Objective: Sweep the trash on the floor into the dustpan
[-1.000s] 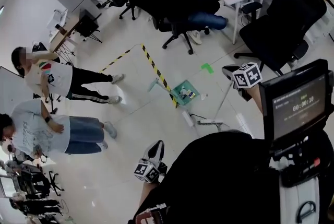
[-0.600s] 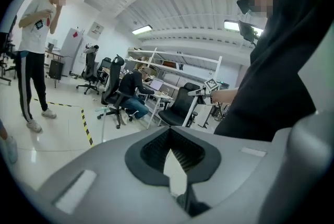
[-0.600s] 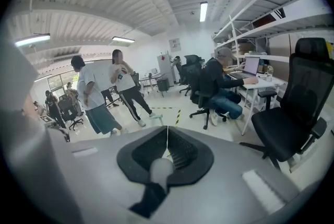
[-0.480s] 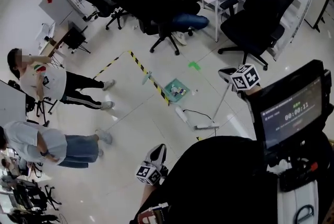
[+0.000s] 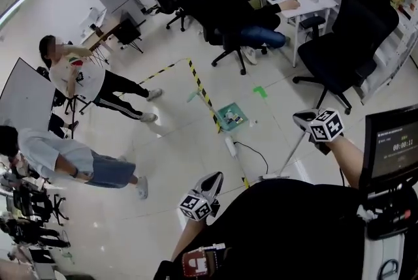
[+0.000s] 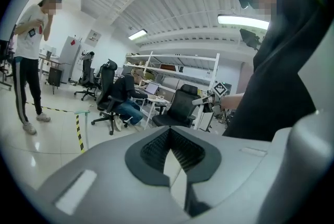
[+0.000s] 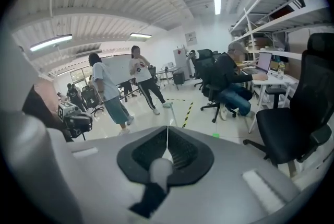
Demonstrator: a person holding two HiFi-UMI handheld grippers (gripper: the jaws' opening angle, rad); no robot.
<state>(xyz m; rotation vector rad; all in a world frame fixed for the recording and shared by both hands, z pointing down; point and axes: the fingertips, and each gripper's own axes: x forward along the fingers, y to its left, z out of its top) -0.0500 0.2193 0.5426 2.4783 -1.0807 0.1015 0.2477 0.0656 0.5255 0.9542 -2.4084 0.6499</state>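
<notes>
In the head view the green dustpan (image 5: 230,117) lies on the floor beside the yellow-black tape (image 5: 205,97), with small bits of trash in it and its pale handle (image 5: 194,96) standing up. A white bottle-like piece (image 5: 230,146) lies just nearer me. My right gripper (image 5: 305,120) is shut on the top of the broom handle (image 5: 292,153); the broom head (image 5: 272,176) rests on the floor, well short of the dustpan. The handle's white end (image 7: 160,168) shows between the jaws in the right gripper view. My left gripper (image 5: 213,179) hangs shut and empty near my body.
A black cable (image 5: 256,153) runs across the floor near the broom head. A green tape mark (image 5: 260,91) lies beyond the dustpan. Black office chairs (image 5: 346,44) and a seated person at a desk (image 5: 245,8) are behind; two people stand at the left (image 5: 85,79).
The right gripper and broom have shifted toward the lower right of the view. The whole scene has shifted as the head camera turned. The dustpan stays on the tape.
</notes>
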